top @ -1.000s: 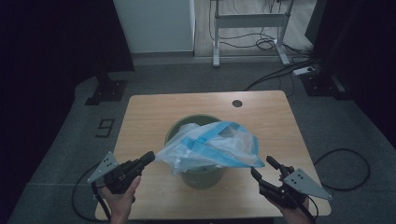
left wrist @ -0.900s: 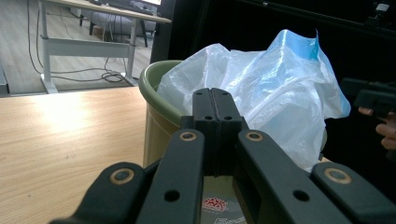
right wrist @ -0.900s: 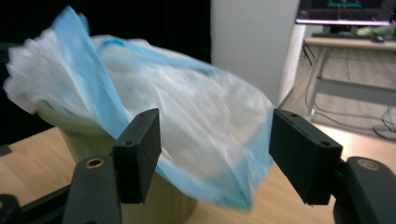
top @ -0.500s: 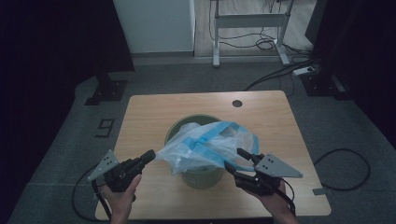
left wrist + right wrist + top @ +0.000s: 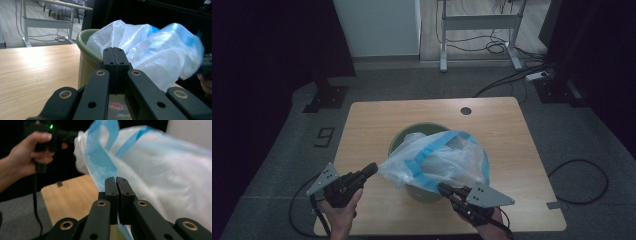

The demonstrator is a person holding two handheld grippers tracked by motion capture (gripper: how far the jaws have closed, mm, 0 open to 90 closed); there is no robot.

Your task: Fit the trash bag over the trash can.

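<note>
Since the earlier frames, the right gripper has travelled inward from the desk's right edge to the near side of the bag, and its fingers have just been closing; the left gripper has kept its place.

Left: the left gripper's fingers are pressed fully together on a pinch of the bag's thin plastic at its left edge, level with the rim of the green bin. Centre: the translucent white bag with blue bands sits partly in the bin and billows above it, near the middle of the desk. Right: the right gripper's fingers meet with the blue-edged film running down between them, so they appear clamped on the bag's near hem.

Risks, as judged: both holds catch only a thin fold, so a sharp pull apart could let the film slip free or tear at the band. Uneven tension could drag the light bin sideways or tip it toward the desk's near edge. Stretching the mouth unevenly could leave one side unhooked from the rim.
</note>
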